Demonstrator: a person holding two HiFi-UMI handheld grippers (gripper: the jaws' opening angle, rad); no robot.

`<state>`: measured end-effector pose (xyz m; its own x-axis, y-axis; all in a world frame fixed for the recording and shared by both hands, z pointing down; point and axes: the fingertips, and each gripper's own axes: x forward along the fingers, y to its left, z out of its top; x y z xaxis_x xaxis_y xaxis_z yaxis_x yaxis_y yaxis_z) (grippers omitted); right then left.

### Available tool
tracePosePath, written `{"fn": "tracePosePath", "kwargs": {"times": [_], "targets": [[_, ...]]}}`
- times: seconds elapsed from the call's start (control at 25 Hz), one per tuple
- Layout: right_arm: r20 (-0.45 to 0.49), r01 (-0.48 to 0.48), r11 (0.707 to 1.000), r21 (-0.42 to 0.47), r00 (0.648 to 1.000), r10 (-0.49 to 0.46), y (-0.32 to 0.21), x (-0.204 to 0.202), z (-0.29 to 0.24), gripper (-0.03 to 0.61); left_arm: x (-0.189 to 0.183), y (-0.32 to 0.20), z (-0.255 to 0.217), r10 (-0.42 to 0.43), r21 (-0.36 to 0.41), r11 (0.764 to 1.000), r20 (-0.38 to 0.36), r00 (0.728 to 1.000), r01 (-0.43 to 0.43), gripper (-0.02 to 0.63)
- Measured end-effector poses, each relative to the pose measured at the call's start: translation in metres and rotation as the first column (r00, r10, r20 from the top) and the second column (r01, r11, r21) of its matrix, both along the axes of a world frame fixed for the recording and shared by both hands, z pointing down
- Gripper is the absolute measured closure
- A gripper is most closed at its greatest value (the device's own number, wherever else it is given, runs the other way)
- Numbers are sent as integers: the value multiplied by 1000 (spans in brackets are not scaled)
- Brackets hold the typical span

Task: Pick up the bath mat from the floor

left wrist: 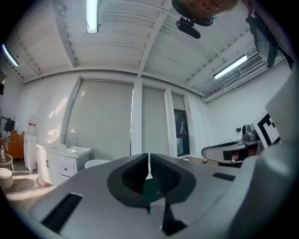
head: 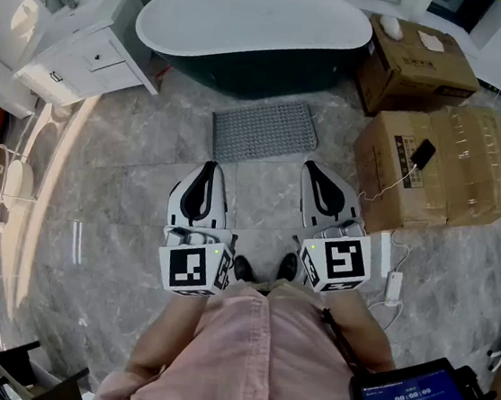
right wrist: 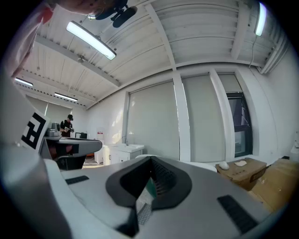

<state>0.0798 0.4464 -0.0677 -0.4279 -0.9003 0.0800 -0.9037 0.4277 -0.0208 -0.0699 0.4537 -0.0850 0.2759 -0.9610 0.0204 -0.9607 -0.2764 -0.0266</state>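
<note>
A grey ribbed bath mat (head: 264, 131) lies flat on the marble floor in front of the dark bathtub (head: 253, 32). My left gripper (head: 206, 169) hangs over the floor just short of the mat's near left corner, its jaws shut with nothing in them. My right gripper (head: 319, 173) hovers beside the mat's near right corner, jaws shut and empty too. Both gripper views look level across the room; the left gripper (left wrist: 149, 164) and the right gripper (right wrist: 150, 172) show closed pads, and the mat is out of both views.
Cardboard boxes (head: 436, 163) stand to the right of the mat, one bearing a black phone (head: 424, 153) on a white cable. A white vanity cabinet (head: 83, 47) stands at the left. A person's shoes (head: 265, 267) are just behind the grippers.
</note>
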Motion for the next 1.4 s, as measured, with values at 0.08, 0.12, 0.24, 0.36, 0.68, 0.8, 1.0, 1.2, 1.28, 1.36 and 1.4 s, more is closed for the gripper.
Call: {"fn": "tracePosePath", "kwargs": {"times": [0.08, 0.12, 0.24, 0.36, 0.68, 0.8, 1.0, 1.2, 1.28, 1.36, 1.4], "targets": [[0, -1, 1000, 1, 1000, 1, 1, 1, 0, 561, 1, 0, 0, 1, -1, 1000, 2, 1000, -1, 577], [0, -2, 1000, 0, 1000, 2, 1, 2, 1, 561, 2, 0, 1, 2, -2, 1000, 2, 1000, -2, 577], [1, -5, 1000, -7, 1000, 5, 1, 3, 3, 561, 2, 1, 3, 4, -8, 1000, 2, 1000, -4, 577], [34, -13, 1000, -21, 999, 14, 5, 10, 6, 561, 5, 4, 7, 4, -18, 1000, 4, 1000, -3, 577], [71, -85, 995, -54, 993, 89, 9, 41, 17, 560, 7, 8, 14, 0, -38, 999, 21, 1000, 1, 577], [78, -86, 994, -65, 993, 91, 2, 66, 20, 560, 29, 4, 12, -6, -44, 999, 38, 999, 8, 577], [82, -70, 994, -86, 994, 77, -10, 100, 34, 560, 64, 3, 19, -13, -58, 998, 65, 998, 17, 577], [74, -69, 992, -106, 994, 77, -26, 100, 42, 560, 50, -4, 27, -44, -87, 995, 66, 997, 50, 577], [70, -71, 991, -113, 994, 79, -35, 99, 46, 560, 43, -11, 32, -58, -90, 994, 66, 996, 64, 577], [70, -69, 991, -118, 995, 78, -44, 95, 51, 560, 35, -20, 38, -71, -96, 992, 61, 996, 76, 577], [72, -67, 991, -119, 995, 76, -50, 92, 53, 560, 31, -27, 41, -75, -100, 992, 60, 995, 81, 577]]}}
